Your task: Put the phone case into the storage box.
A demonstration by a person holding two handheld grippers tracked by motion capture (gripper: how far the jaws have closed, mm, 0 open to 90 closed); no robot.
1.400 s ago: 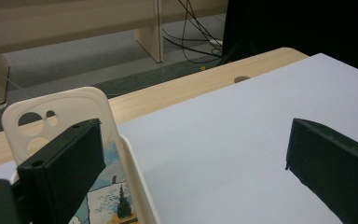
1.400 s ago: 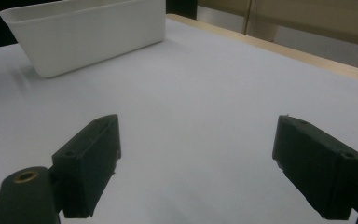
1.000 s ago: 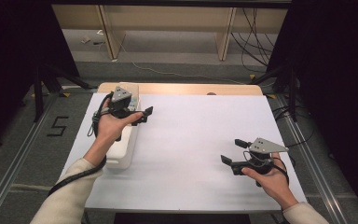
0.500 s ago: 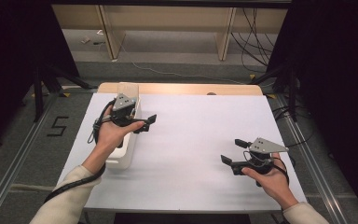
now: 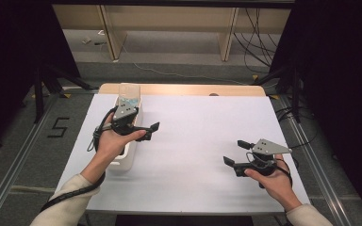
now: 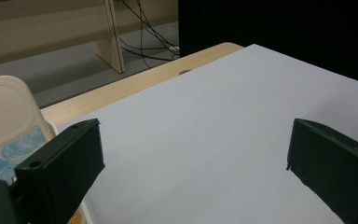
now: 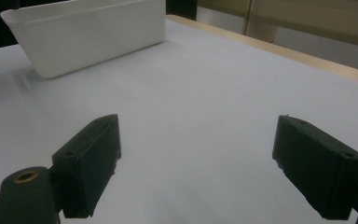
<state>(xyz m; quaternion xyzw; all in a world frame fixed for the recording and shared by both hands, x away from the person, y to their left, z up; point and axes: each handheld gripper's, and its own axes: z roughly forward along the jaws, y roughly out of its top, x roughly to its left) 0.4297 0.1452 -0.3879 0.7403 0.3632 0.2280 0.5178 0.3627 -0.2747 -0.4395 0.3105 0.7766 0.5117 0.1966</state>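
White bin [image 5: 128, 157] half hidden under left claw [image 5: 148, 132]; both claws wide, empty.

Left claw [image 5: 147, 132] above a white bin [image 5: 128, 155]; right claw [image 5: 238, 153], jaws apart, well apart.

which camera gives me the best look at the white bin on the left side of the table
The right gripper view: the white bin stands unobstructed, its long wall and rim plain. In the high view the left claw and hand cover much of the bin. The left gripper view catches just a rim corner and blue-patterned contents.
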